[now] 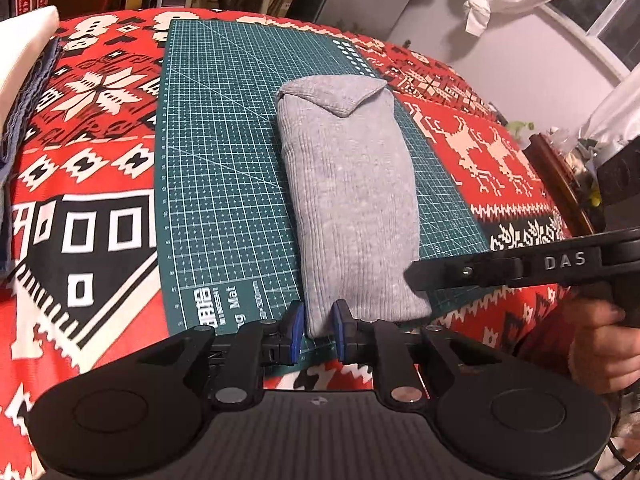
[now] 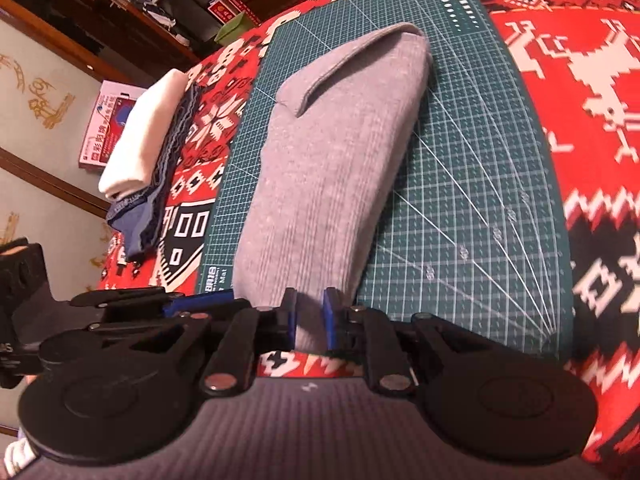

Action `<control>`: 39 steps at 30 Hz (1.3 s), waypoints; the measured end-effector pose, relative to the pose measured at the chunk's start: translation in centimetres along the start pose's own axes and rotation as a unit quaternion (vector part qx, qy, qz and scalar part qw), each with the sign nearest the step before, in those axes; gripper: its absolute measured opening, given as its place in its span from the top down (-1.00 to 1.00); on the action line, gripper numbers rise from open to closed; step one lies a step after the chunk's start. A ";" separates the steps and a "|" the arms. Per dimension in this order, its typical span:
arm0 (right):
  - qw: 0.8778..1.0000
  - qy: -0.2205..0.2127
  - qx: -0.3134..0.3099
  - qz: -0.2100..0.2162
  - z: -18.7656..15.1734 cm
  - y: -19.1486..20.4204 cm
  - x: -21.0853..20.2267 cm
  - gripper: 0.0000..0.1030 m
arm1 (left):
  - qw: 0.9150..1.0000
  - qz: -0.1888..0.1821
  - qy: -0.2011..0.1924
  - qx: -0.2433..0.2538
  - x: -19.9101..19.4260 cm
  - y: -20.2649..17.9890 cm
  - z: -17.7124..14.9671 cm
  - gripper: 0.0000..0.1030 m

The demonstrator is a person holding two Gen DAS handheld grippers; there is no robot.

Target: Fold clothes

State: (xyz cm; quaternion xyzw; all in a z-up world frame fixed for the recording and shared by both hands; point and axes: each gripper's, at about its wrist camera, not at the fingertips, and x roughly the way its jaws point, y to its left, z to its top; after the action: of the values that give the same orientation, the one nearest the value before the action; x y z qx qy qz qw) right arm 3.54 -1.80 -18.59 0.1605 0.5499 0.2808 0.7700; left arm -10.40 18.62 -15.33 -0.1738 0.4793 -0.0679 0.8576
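Left wrist view: the left gripper (image 1: pixel 318 330) sits at 6 o'clock, its blue pads (image 1: pixel 297 330) close on either side of the near end of a folded grey garment (image 1: pixel 348 200). The jaws pinch that near edge, the cloth filling the narrow gap between them. The garment lies lengthwise on a green cutting mat (image 1: pixel 224 152), running from 6 toward 12 o'clock, with a triangular flap turned over at its far end. The mat rests on a red patterned cloth (image 1: pixel 88 128). At 9 to 10 o'clock, a pile of folded clothes (image 1: pixel 24 80) sits well apart from the mat. At 3 to 4 o'clock the right gripper (image 1: pixel 520 268) reaches in from the side, its tip touching the garment's near right corner; a hand (image 1: pixel 600 344) grips its handle.

Right wrist view: the right gripper (image 2: pixel 310 320) is at 6 o'clock, jaws pinching the garment's (image 2: pixel 328 168) near edge between blue pads (image 2: pixel 330 318). The garment stretches toward 12 o'clock across the mat (image 2: pixel 460 184). The left gripper (image 2: pixel 192 304) comes in at 8 o'clock, just beside the same near edge. The pile (image 2: pixel 148 152) lies at 9 to 10 o'clock on the cloth (image 2: pixel 580 92), white on top of blue.
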 end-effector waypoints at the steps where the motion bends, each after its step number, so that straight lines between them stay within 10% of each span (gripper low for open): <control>1: 1.000 -0.004 0.005 0.003 -0.2 -0.2 -0.3 0.64 | 1.000 -0.005 -0.002 -0.005 -0.3 0.1 -0.2 0.70; 14: 0.998 0.013 0.059 0.013 -0.9 -1.8 0.7 0.45 | 0.998 0.030 -0.011 0.049 -0.4 -1.5 -1.6 0.68; 22: 0.998 0.015 0.066 0.010 -0.9 -1.6 0.7 0.84 | 0.995 0.049 -0.021 0.084 -0.2 -2.6 -1.6 0.91; 33: 0.999 0.013 0.049 -0.012 -1.8 -2.9 -2.4 0.69 | 0.995 -0.004 0.011 0.097 -1.0 -5.0 -3.0 0.88; 39: 0.998 -0.023 0.052 -0.009 -1.7 -3.1 -4.1 0.66 | 0.998 -0.047 -0.030 0.012 -3.7 -1.9 -2.1 0.88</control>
State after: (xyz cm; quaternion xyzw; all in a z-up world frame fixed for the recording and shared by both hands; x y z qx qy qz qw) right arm 1.72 -6.85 -17.80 0.2023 0.5476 0.2413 0.7753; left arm -14.05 17.41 -12.76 -0.1879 0.4441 -0.1082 0.8693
